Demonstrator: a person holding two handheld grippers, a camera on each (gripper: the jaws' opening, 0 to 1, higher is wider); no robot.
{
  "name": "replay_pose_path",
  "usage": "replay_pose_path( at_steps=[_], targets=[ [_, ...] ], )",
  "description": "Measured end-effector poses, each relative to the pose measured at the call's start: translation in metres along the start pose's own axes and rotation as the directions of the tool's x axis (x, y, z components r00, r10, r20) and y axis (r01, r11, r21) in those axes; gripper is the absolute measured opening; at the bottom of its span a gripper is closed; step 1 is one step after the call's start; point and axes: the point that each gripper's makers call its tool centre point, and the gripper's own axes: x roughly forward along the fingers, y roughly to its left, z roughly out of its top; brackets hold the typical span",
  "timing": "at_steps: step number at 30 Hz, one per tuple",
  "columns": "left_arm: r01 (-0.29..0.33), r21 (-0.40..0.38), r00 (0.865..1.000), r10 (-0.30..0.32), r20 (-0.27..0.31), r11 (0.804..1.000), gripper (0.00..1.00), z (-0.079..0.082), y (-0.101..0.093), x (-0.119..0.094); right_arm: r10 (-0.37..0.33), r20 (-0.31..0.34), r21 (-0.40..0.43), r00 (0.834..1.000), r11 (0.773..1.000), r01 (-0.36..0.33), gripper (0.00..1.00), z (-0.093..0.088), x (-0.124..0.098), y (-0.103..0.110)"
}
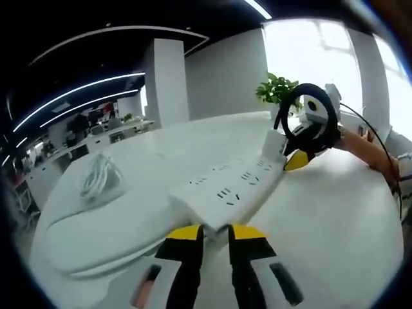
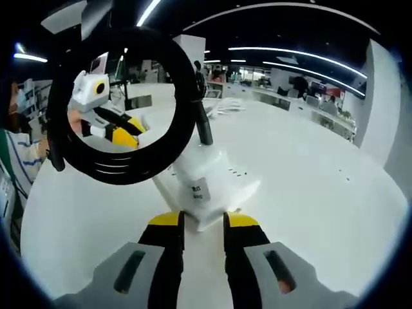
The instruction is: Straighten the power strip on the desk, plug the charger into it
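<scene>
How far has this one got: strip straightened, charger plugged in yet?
Straightening is in hand: the left gripper and right gripper each clamp one end of the power strip, its black cord looped above it. The white charger lies apart on the desk, unplugged.

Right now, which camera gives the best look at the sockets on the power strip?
The left gripper view: the power strip stretches away from the left gripper, its socket slots facing the camera. The right gripper view shows its end block, partly behind the coiled black cable, with few slots visible.
</scene>
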Motion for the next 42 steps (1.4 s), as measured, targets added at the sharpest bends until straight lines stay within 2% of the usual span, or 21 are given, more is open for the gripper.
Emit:
replay_pose_path(
  at_steps=[42],
  targets=[
    [-0.046, 0.016, 0.999, 0.046, -0.007, 0.999, 0.1, 0.0009, 0.0061, 0.0052, -0.054, -0.001, 0.045, 0.999, 0.998, 0.054, 0.17, -0.0002, 0.0011, -0.0085]
  ],
)
